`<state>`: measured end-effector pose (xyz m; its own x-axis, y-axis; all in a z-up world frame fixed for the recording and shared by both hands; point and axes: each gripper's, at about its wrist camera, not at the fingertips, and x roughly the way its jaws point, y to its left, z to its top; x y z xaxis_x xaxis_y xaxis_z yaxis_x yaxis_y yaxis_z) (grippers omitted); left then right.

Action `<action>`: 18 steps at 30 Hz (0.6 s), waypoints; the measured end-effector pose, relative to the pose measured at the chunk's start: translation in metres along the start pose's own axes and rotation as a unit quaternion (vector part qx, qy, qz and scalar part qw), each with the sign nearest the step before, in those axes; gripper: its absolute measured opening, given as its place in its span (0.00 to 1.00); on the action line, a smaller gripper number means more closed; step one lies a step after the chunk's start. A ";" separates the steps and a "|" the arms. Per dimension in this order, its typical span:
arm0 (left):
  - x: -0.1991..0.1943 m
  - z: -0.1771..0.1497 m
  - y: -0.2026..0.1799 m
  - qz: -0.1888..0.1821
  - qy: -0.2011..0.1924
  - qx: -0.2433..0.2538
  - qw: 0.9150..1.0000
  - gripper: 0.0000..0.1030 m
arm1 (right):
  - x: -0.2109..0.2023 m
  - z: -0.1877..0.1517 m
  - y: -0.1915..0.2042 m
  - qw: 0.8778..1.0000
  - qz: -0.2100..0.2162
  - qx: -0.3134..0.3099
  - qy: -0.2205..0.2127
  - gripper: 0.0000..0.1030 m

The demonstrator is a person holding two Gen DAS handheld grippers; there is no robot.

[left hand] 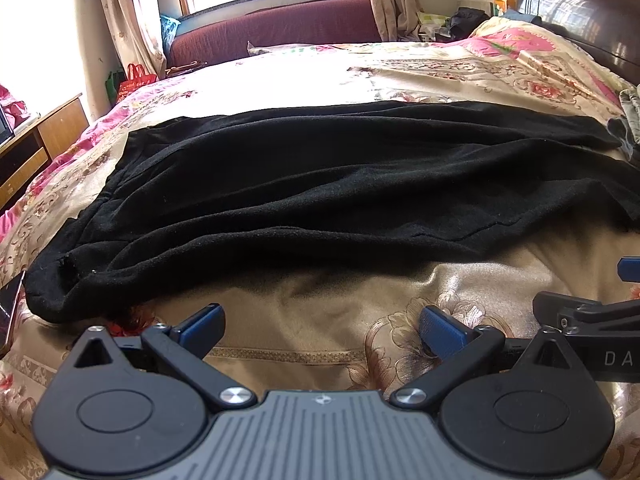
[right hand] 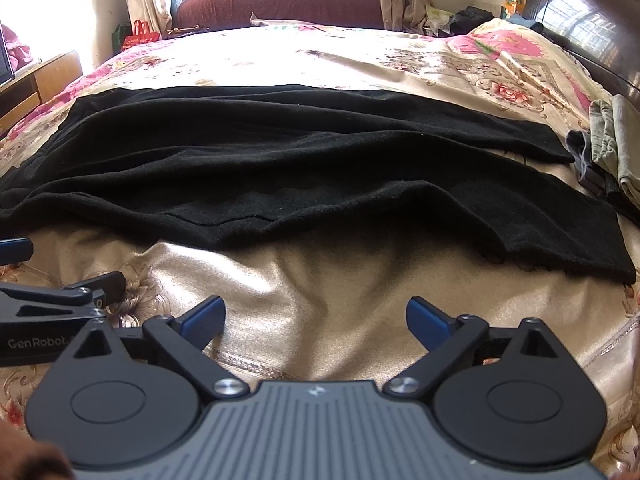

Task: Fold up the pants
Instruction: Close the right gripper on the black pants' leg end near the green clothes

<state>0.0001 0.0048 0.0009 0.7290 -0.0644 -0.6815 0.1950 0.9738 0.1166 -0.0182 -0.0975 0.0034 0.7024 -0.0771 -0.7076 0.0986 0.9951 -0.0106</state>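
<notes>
Floral bedspread (left hand: pixel 304 320), black pants (left hand: pixel 320 184), hand-held grippers agape

Black pants (right hand: pixel 304 168) lie spread sideways across a bed covered by a gold floral bedspread (right hand: pixel 320 288), with rumpled folds running along their length. The right gripper (right hand: pixel 316 320) hovers near the pants' front edge, its blue-padded fingers (right hand: pixel 204 318) spread wide with nothing between them. The left gripper (right hand: pixel 60 300) shows at the left edge. Folded grey-green cloth (right hand: pixel 612 140) lies at the right; a dark wooden headboard (right hand: pixel 588 20) stands beyond.
</notes>
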 end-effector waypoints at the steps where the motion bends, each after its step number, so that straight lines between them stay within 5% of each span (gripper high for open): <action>1: 0.000 0.000 0.000 0.001 -0.001 0.003 1.000 1.00 | 0.000 0.001 0.000 1.000 0.003 0.000 0.000 0.93; 10: -0.005 0.005 -0.004 -0.010 -0.008 0.033 0.999 1.00 | -0.005 0.011 -0.016 1.000 0.021 0.022 -0.006 0.93; 18: -0.004 0.016 -0.032 -0.044 -0.035 0.087 0.995 1.00 | -0.005 0.012 -0.112 0.987 -0.031 0.160 0.013 0.93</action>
<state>0.0013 -0.0298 0.0117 0.7472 -0.1693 -0.6426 0.3662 0.9118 0.1856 -0.0244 -0.2089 0.0168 0.6705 -0.1316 -0.7301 0.3607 0.9178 0.1658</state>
